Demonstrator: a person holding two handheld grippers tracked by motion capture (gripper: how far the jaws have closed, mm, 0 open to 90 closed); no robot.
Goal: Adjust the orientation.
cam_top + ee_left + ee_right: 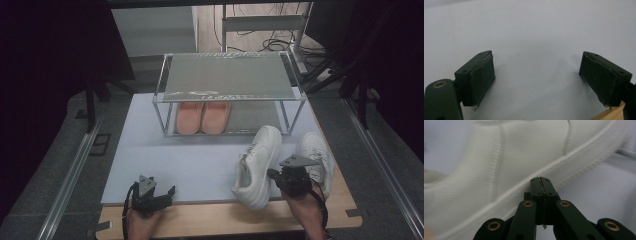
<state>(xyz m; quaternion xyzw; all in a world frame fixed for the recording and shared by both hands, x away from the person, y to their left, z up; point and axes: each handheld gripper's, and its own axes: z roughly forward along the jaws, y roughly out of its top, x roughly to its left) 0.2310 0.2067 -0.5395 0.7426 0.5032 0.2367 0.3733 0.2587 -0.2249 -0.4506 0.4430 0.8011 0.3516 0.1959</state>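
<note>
- A pale lavender mat [190, 160] covers most of a wooden table [225, 220], whose bare edge runs along the near side under the person's hands; the room around is dim, with dark curtains at both sides and cables on the floor beyond.
- The right gripper [274, 174] has its jaws pressed together with nothing between them. In the right gripper view the closed tips [540, 180] sit right at the stitched sole edge of a white sneaker [519, 157]; I cannot tell whether they touch it.
- That white sneaker [256, 162] lies tilted on its side just left of the right gripper, toe pointing away from the person.
- A second white sneaker [315, 152] stands just to the right of the same gripper, so the gripper sits between the pair.
- The left gripper [167, 192] rests well apart to the left, jaws spread wide over bare mat [534, 37], holding nothing.
- Beyond both grippers stands a two-tier metal shoe rack [227, 75]; a pair of pink slippers [202, 117] sits on its lower shelf, at its left half.
- The tilted sneaker lies between the right gripper and the rack's front.
</note>
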